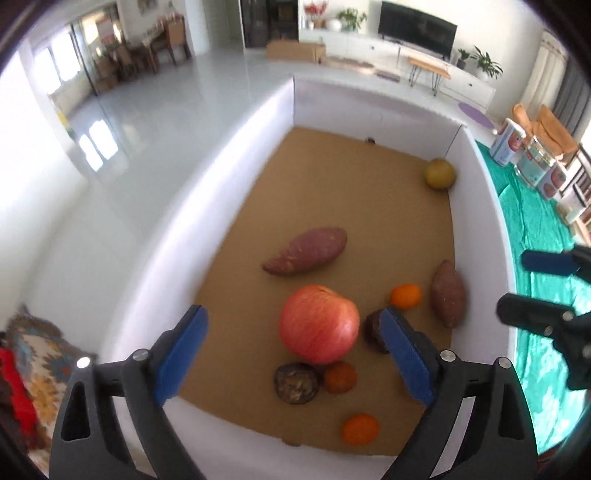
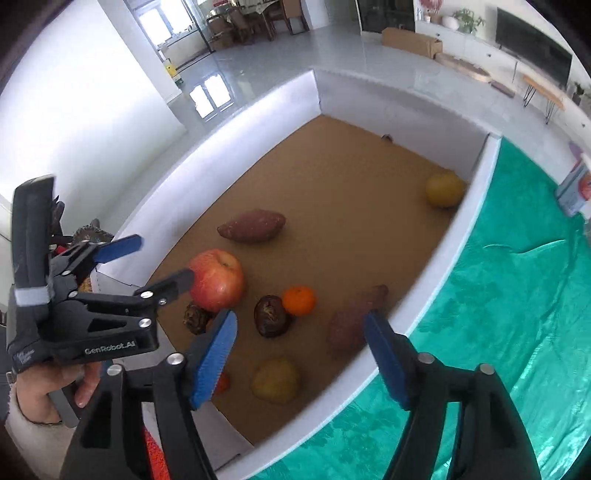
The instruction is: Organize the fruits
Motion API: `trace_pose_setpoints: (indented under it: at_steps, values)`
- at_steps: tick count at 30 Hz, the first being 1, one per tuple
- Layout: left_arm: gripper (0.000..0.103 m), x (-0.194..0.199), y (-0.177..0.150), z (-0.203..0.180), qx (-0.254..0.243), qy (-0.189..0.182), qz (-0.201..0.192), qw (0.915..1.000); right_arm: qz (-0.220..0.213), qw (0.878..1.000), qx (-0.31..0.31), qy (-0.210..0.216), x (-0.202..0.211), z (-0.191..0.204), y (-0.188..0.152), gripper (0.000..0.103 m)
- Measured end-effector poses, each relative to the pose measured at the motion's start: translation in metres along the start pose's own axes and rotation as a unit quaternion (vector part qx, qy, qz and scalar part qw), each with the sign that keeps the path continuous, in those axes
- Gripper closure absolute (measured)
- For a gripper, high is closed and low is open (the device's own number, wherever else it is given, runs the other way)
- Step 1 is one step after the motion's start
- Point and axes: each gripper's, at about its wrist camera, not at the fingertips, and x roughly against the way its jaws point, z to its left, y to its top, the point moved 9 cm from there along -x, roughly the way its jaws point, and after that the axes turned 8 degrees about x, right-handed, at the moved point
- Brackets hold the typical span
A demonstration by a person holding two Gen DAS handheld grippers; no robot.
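A white-walled box (image 1: 258,122) with a brown cardboard floor holds the produce. A big red apple (image 1: 319,324) lies below and between the wide-open jaws of my left gripper (image 1: 295,332), which hovers above it, empty. Around the apple lie a large sweet potato (image 1: 306,251), a smaller sweet potato (image 1: 448,293), three oranges (image 1: 406,296) (image 1: 340,376) (image 1: 360,428), two dark brown fruits (image 1: 296,383) (image 1: 375,330) and a yellow pear (image 1: 439,173) in the far right corner. My right gripper (image 2: 299,332) is open and empty above the box's near right side, over a second yellow pear (image 2: 275,380). The left gripper also shows in the right wrist view (image 2: 162,258).
A green cloth (image 2: 517,295) covers the surface to the right of the box. A patterned fabric (image 1: 33,369) lies to the left. Boxes and cartons (image 1: 532,166) stand at the far right. A living room with a TV (image 1: 417,29) lies behind.
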Motion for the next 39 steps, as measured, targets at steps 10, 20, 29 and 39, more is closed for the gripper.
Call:
trace_pose_setpoints:
  at_steps: [10, 20, 29, 39]
  values:
    - [0.001, 0.048, -0.023, 0.016, 0.084, -0.013, -0.024, 0.9961, -0.038, 0.999, -0.005, -0.035, 0.062, 0.018, -0.022, 0.000]
    - [0.001, 0.070, -0.032, 0.031, 0.083, 0.061, -0.054, 0.9932, -0.019, 0.997, 0.027, -0.076, 0.064, 0.035, -0.035, 0.000]
    - [0.001, 0.073, -0.034, 0.037, 0.095, 0.048, -0.048, 0.9932, -0.012, 0.994, 0.052, -0.092, 0.055, 0.046, -0.029, 0.000]
    - [0.001, 0.069, -0.036, 0.045, 0.101, 0.053, -0.043, 0.9926, -0.004, 0.995, 0.049, -0.091, 0.043, 0.044, -0.033, 0.000]
